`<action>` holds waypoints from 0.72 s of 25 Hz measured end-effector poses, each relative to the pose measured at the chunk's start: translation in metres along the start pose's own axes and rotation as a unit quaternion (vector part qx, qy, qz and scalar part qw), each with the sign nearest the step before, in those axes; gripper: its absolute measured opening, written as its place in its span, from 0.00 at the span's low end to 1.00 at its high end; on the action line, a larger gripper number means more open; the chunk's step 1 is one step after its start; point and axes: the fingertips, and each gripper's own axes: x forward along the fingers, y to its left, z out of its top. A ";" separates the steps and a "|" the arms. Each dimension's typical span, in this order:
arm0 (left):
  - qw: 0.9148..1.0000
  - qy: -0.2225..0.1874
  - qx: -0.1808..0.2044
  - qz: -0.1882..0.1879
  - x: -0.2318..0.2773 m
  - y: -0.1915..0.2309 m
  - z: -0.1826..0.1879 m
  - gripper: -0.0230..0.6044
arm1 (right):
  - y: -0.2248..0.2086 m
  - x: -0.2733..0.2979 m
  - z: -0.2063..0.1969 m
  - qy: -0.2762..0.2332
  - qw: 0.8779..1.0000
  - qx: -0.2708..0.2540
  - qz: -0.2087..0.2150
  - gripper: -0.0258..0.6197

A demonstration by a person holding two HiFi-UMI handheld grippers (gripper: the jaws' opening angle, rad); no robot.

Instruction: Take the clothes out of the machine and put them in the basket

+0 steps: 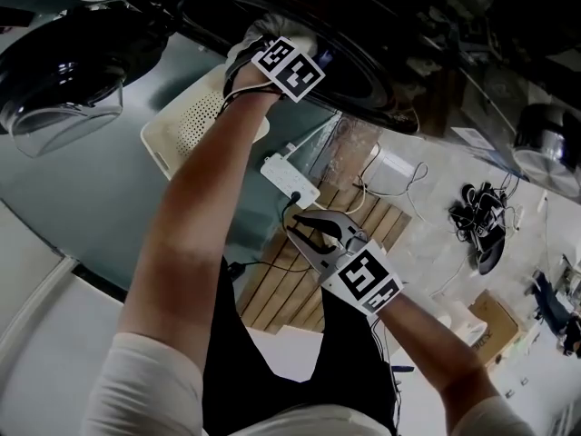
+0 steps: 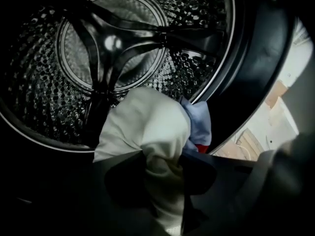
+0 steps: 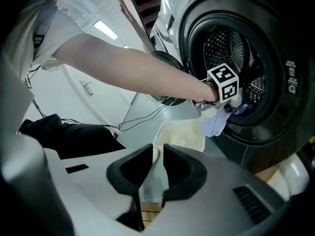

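The cream basket [image 1: 186, 125] sits on the floor right below the door opening, so anything pulled out has only a short drop. Above it the left gripper [image 2: 162, 173] reaches into the washing machine drum [image 2: 44, 82], jaws pinched on a white garment [image 2: 147, 122] bunched at the lip. A pale blue garment [image 2: 199, 122] lies against it and will likely drag along. The right gripper [image 3: 156, 173] hangs back, closed to a slit on nothing, I'd guess to keep clear.
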 end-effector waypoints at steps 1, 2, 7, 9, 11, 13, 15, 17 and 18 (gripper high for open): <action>1.000 0.000 0.005 0.000 -0.001 -0.001 0.000 0.27 | -0.001 -0.002 -0.002 0.001 1.000 0.001 -0.001 0.12; 1.000 -0.001 0.008 0.001 -0.001 -0.002 0.000 0.24 | -0.002 -0.003 -0.003 0.001 1.000 0.003 -0.003 0.12; 1.000 -0.014 0.002 0.007 -0.006 -0.004 -0.001 0.17 | -0.004 -0.008 -0.006 0.000 1.000 0.003 -0.010 0.12; 1.000 -0.017 -0.005 0.010 -0.008 -0.004 -0.001 0.16 | -0.004 -0.009 -0.007 -0.001 1.000 0.002 -0.010 0.12; 1.000 -0.025 -0.013 0.014 -0.012 -0.002 0.001 0.15 | -0.005 -0.010 -0.007 0.001 1.000 0.000 -0.011 0.12; 0.999 -0.031 -0.022 0.016 -0.016 -0.001 0.000 0.14 | -0.003 -0.010 -0.008 0.002 1.000 -0.002 -0.010 0.12; 0.999 -0.035 -0.029 0.016 -0.020 0.000 0.000 0.14 | 0.001 -0.011 -0.008 0.003 1.000 -0.003 -0.008 0.12; 0.998 -0.041 -0.038 0.015 -0.024 0.001 0.001 0.14 | 0.004 -0.011 -0.008 0.003 1.000 -0.005 -0.006 0.12; 0.998 -0.044 -0.044 0.014 -0.027 0.002 0.002 0.14 | 0.005 -0.012 -0.008 0.003 1.000 -0.006 -0.005 0.12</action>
